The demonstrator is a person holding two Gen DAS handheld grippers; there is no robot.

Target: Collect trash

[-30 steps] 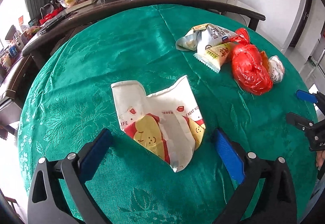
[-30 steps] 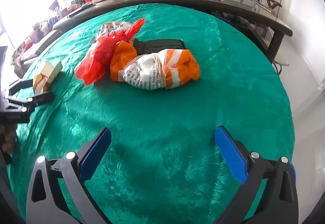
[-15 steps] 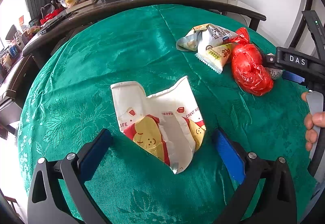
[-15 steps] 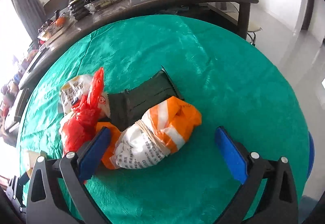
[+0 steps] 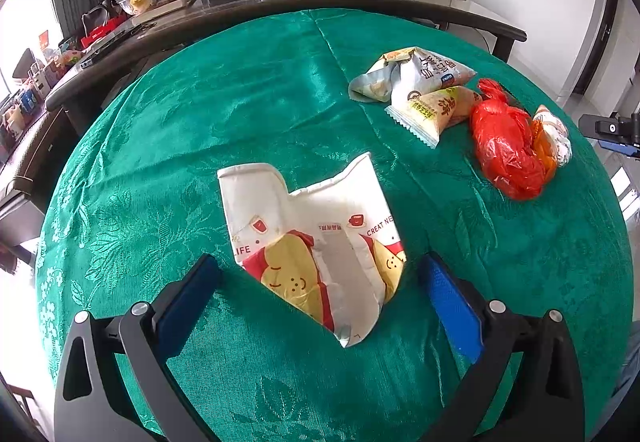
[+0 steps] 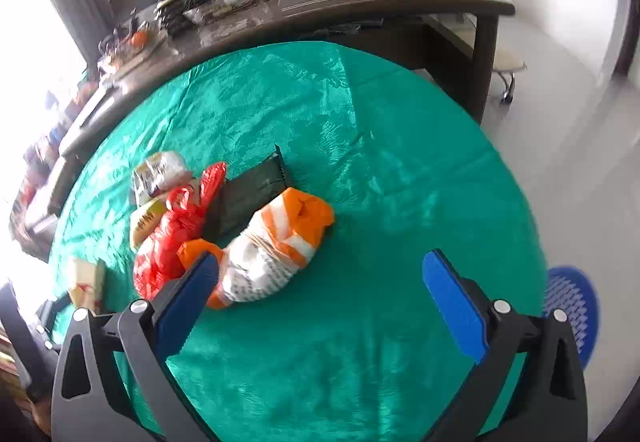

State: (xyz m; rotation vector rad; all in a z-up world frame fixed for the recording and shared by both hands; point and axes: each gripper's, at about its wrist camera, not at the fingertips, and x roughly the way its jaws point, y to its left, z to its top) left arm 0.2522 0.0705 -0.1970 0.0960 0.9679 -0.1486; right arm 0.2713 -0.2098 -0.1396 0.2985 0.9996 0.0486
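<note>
A flattened white snack wrapper with a yellow cartoon face [image 5: 316,250] lies on the green tablecloth [image 5: 200,145], just ahead of my open left gripper [image 5: 316,290]. Farther right lie two snack packets [image 5: 424,89], a red plastic bag [image 5: 504,145] and an orange-and-white bag [image 5: 554,137]. In the right wrist view my right gripper [image 6: 320,282] is open and empty above the table, with the orange-and-white bag [image 6: 276,250] ahead near its left finger, the red bag [image 6: 172,238], a dark green packet [image 6: 248,193] and snack packets [image 6: 156,177] beyond. The white wrapper [image 6: 84,282] sits far left.
A long dark table [image 5: 280,1] with bowls, a plant and clutter runs behind the round table. A blue basket-like object [image 6: 572,310] stands on the floor past the table's right edge. The right gripper's body shows at the right edge of the left wrist view [image 5: 612,133].
The right gripper has risen and pulled back, so the trash pile looks smaller and farther left; it has withdrawn toward the right edge of the left view. The left gripper has barely moved.
</note>
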